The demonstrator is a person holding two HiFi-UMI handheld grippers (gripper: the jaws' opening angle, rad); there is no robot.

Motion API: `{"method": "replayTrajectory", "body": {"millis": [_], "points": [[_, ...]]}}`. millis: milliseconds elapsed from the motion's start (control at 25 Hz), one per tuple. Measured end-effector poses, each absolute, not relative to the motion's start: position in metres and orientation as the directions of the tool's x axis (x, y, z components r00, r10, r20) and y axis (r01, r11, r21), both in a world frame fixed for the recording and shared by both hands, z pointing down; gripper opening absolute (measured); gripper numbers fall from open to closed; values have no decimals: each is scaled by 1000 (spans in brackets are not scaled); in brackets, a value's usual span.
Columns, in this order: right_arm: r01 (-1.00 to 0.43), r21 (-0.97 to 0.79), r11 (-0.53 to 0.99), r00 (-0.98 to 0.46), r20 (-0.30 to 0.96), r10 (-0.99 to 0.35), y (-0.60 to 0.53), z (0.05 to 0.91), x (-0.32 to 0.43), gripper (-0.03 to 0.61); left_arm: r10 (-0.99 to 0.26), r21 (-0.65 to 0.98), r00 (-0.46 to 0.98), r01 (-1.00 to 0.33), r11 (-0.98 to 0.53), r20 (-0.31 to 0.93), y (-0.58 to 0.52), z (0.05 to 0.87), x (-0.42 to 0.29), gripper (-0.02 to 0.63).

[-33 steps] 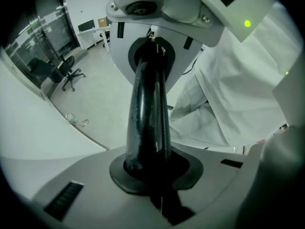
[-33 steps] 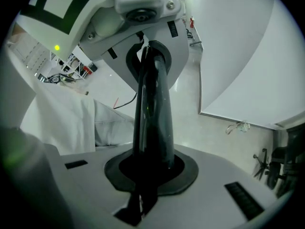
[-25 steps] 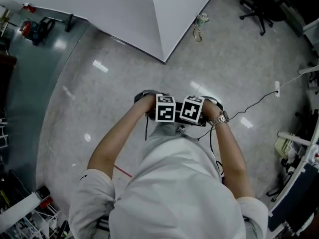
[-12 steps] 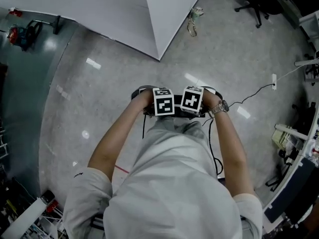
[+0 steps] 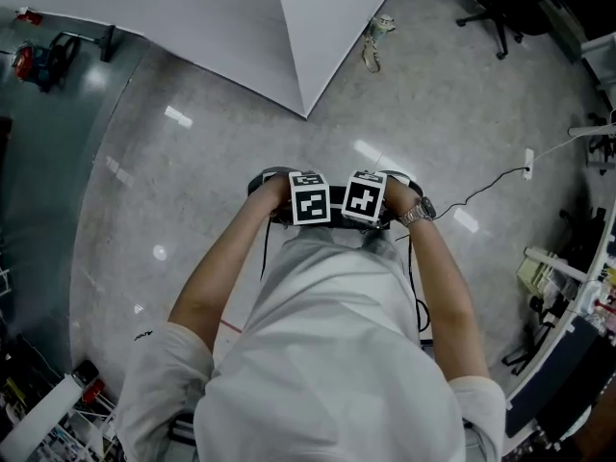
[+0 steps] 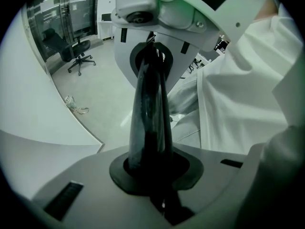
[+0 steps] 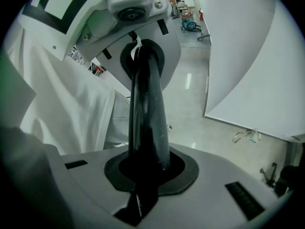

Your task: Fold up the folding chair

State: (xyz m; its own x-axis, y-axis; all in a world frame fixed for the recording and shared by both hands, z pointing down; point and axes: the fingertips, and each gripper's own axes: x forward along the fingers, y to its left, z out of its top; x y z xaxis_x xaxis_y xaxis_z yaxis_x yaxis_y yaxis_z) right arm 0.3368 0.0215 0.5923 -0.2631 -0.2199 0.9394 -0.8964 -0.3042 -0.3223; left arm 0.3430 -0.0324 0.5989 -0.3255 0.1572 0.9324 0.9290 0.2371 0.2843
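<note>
Looking along the left gripper (image 6: 150, 63): two glossy black tapered jaws pressed flat together into one blade, nothing between them. They rise from a matte black collar set in smooth grey-white plastic. Right gripper (image 7: 143, 61), same story: jaws clenched on themselves, empty.

Each gripper view has the other gripper's rounded white housing just behind the tips, with creased white shirt cloth (image 7: 71, 104) off to one side.

The head view gives me what those two miss. The black-and-white marker cubes (image 5: 310, 200) sit side by side, nearly touching, with a metal wristwatch (image 5: 418, 212) on the right wrist. Below them is a polished speckled grey floor (image 5: 173, 191).

A flat white panel (image 5: 289, 17) comes to a point from the floor's far edge. A black swivel office chair (image 5: 496, 12) on a star base stands toward the far right corner.

I can't find the folding chair in any view.
</note>
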Motion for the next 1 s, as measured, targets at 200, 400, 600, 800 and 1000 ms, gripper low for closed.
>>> {"method": "replayTrajectory", "body": {"millis": [200, 400, 600, 800, 1000], "points": [[-907, -309, -288, -248, 941, -229, 24, 598, 354, 48, 152, 291, -336, 922, 256, 929, -30, 604, 359, 55], [-914, -308, -265, -250, 940, -233, 36, 605, 360, 46, 81, 290, -316, 928, 235, 945, -20, 613, 366, 55], [-906, -317, -279, -246, 933, -261, 47, 599, 356, 44, 57, 288, -311, 924, 251, 949, -7, 608, 366, 55], [-897, -313, -313, -226, 932, -284, 84, 592, 346, 44, 18, 255, -277, 909, 331, 961, 32, 602, 363, 55], [-878, -298, -375, -195, 938, -287, 136, 591, 343, 44, -28, 262, -275, 872, 413, 961, 84, 600, 366, 57]]}}
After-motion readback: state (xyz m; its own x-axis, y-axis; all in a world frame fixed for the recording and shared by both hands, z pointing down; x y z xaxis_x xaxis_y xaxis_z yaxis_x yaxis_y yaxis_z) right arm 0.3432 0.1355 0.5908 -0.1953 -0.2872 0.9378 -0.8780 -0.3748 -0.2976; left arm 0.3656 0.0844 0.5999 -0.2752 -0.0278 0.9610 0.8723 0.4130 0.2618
